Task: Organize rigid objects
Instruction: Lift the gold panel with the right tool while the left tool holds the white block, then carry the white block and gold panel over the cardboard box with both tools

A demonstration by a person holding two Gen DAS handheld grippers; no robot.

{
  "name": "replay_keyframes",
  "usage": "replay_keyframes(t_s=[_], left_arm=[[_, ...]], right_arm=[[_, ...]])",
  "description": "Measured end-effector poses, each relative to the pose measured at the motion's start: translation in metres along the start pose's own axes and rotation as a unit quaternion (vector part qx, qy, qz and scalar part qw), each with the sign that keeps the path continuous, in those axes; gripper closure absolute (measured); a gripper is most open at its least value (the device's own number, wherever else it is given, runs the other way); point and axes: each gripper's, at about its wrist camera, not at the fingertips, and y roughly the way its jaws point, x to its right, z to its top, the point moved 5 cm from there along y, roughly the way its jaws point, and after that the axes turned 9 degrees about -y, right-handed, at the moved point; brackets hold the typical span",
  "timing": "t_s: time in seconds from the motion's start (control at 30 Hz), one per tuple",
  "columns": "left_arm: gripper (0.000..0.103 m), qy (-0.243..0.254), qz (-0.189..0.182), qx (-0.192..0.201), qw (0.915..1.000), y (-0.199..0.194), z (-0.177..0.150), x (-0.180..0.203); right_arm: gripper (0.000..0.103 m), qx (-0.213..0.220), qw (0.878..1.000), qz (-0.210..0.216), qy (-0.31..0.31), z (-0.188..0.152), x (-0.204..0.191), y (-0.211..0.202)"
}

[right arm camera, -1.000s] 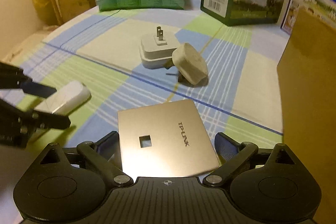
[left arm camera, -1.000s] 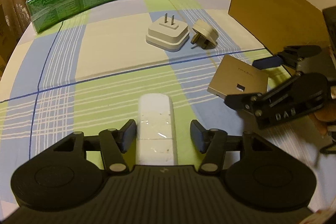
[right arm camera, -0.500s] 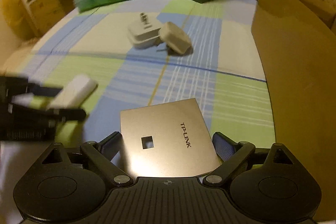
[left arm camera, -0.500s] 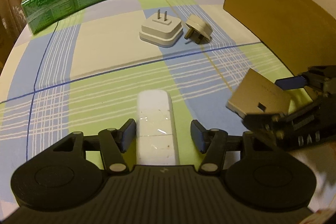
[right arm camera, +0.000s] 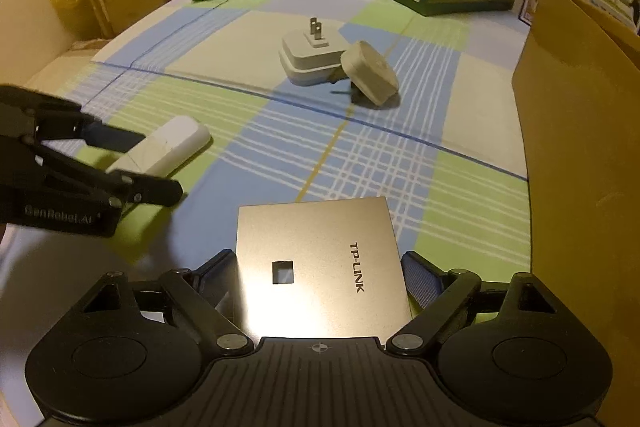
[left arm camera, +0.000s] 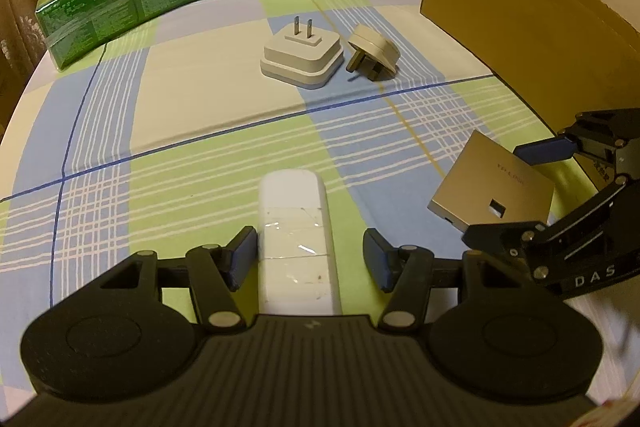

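TP-LINK panel (right arm camera: 320, 267) sits between my right gripper's (right arm camera: 320, 275) closing fingers, pitched downward; my left gripper (left arm camera: 308, 259), likewise pitched, loosely straddles the white dongle (left arm camera: 294, 227).

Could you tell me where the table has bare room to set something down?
Bare cloth lies between the green packs and the white plug, and ahead of the white stick. It is crowded by the cardboard box.

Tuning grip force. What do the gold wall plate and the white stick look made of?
Gold wall plate: smooth, satin metallic finish with a bright glare; brushed metal or painted plastic, can't tell. White stick: matte white plastic by the look, rounded end, glossy clear tape across its middle.
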Motion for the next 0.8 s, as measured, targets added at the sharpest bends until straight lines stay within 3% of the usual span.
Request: replay_keyframes(t_s=[0.13, 0.2, 0.43, 0.8], left_arm=[[0.057, 0.009, 0.002, 0.005, 0.9999, -0.001, -0.001, 0.004], [0.066, 0.011, -0.001, 0.006, 0.9999, -0.001, -0.001, 0.006], [0.068, 0.007, 0.003, 0.007, 0.9999, -0.001, 0.000, 0.007], [0.068, -0.011, -0.003, 0.028, 0.9995, -0.014, 0.011, 0.009]], right_arm=[[0.018, 0.012, 1.000, 0.006, 0.023, 0.005, 0.001, -0.003], [0.018, 0.019, 0.999, 0.000, 0.030, 0.008, 0.003, -0.006], [0.018, 0.027, 0.998, -0.005, 0.064, 0.012, 0.016, -0.012], [0.018, 0.076, 0.992, -0.016, 0.103, 0.022, 0.030, -0.034]])
